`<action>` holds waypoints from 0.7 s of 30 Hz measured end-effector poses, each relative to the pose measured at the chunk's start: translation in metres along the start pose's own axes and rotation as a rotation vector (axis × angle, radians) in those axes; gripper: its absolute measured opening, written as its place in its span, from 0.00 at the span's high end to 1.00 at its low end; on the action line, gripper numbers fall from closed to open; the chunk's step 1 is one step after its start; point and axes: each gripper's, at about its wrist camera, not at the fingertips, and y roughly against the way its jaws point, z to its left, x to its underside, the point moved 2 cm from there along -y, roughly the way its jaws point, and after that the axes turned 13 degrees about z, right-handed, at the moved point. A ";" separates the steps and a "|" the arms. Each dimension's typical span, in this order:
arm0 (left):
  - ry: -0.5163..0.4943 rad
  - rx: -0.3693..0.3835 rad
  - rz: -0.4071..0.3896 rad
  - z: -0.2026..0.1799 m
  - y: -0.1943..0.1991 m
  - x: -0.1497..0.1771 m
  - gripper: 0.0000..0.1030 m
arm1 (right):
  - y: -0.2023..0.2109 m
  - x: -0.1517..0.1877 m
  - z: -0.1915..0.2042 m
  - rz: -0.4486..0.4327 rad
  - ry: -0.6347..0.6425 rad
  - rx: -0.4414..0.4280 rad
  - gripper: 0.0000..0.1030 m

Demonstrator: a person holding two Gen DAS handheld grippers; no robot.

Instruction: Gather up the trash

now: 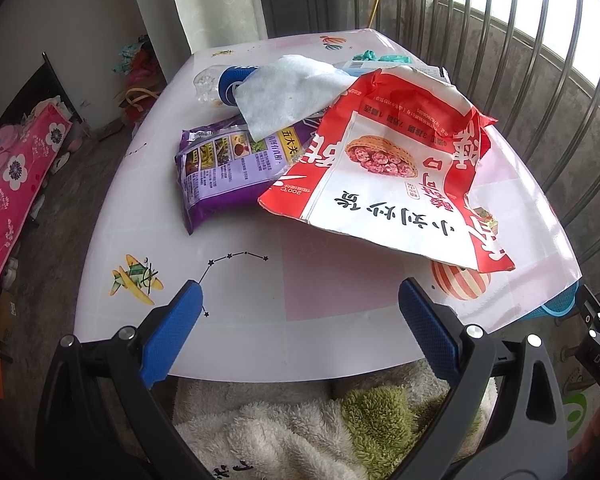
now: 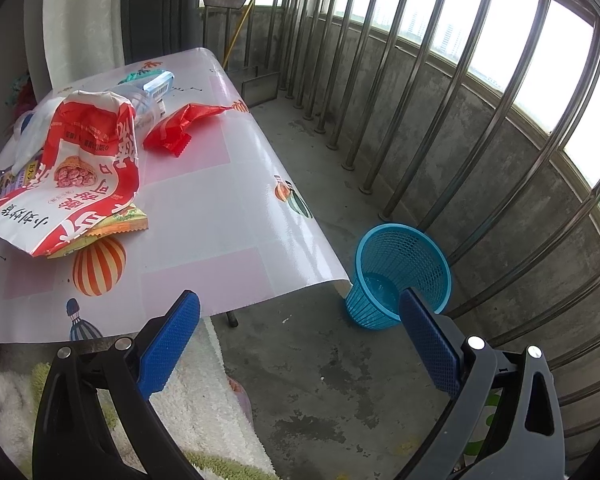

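Trash lies heaped on the desk [image 1: 236,280] ahead of the left tongs [image 1: 300,312], released: purple packet [image 1: 220,172] left, red-white bag [image 1: 384,184] right. Right tongs [image 2: 300,316], also released and empty, hover beside the desk edge, blue basket [image 2: 400,272] on the floor ahead-right.

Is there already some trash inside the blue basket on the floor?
No, the blue basket looks empty in the right wrist view; its mesh bottom shows bare.

A table [image 1: 228,280] covered in glossy pink-and-white cloth is seen mid-frame. On it are laid a purple packet [image 1: 224,168], a red-and-white paper bag [image 1: 384,184], a white tissue [image 1: 284,92] and a red wrapper [image 2: 180,126].
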 end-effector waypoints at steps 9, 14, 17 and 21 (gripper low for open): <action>0.021 0.005 -0.017 0.008 0.002 -0.003 0.08 | 0.001 -0.002 0.002 -0.017 -0.008 -0.039 0.06; 0.023 0.005 -0.080 0.019 0.012 -0.013 0.08 | 0.006 -0.012 0.006 -0.062 0.002 -0.107 0.06; 0.022 0.042 -0.111 0.030 0.017 -0.021 0.08 | 0.009 -0.027 0.013 -0.091 0.013 -0.195 0.06; -0.019 0.097 -0.147 0.040 0.015 -0.036 0.08 | 0.002 -0.053 0.029 -0.087 0.032 -0.352 0.18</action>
